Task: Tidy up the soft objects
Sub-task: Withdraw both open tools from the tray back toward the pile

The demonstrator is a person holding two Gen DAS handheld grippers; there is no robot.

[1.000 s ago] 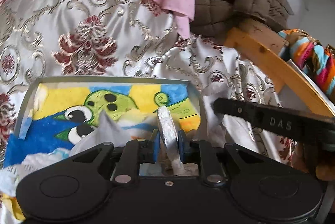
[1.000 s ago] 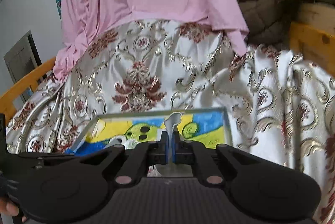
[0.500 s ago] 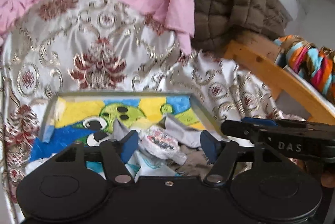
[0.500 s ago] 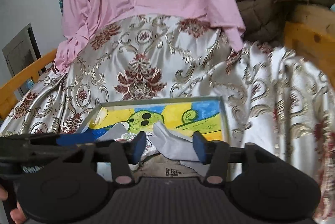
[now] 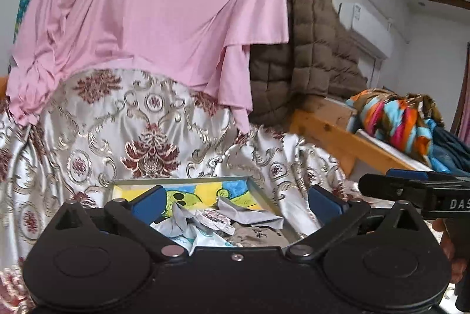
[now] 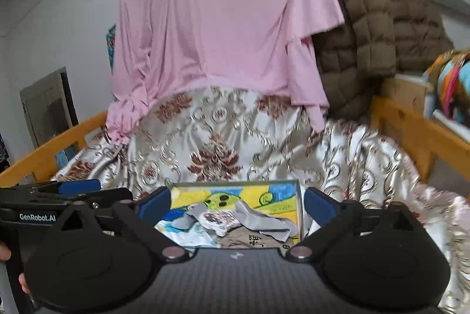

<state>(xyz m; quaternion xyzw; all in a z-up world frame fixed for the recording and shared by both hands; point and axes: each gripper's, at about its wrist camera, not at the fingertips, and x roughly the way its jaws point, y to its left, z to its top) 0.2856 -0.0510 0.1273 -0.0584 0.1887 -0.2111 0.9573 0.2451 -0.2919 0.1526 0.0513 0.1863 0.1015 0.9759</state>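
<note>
Left wrist view. Left tongs (image 5: 235, 202): jaws spread wide, just opened, nothing gripped between the blue pads (image 5: 148, 201). Beyond and below them, a shallow tray (image 5: 264, 193) with a yellow, blue and green cartoon lining sits on a cream bedcover (image 5: 147, 132) patterned in maroon and gold. In the tray: a loose heap of soft items, a grey cloth (image 5: 249, 211), a small white printed piece (image 5: 214, 218), pale blue-white fabric, a tan piece with dark lettering. Pink garment (image 5: 152, 20) hangs behind; brown quilted jacket (image 5: 311, 49) beside it. Wooden bed rail (image 5: 337, 134) at right, a multicoloured cloth (image 5: 393, 120) past it. Right tongs' arm enters at the right edge.

Right wrist view. Right tongs (image 6: 238, 206): jaws likewise wide, just opened, empty. Same tray (image 6: 299, 205) directly ahead, the heap lying inside it, grey cloth (image 6: 258, 218) uppermost at right. Left tongs' arm crosses at left, fingers (image 6: 25, 281) of a hand showing below it.
</note>
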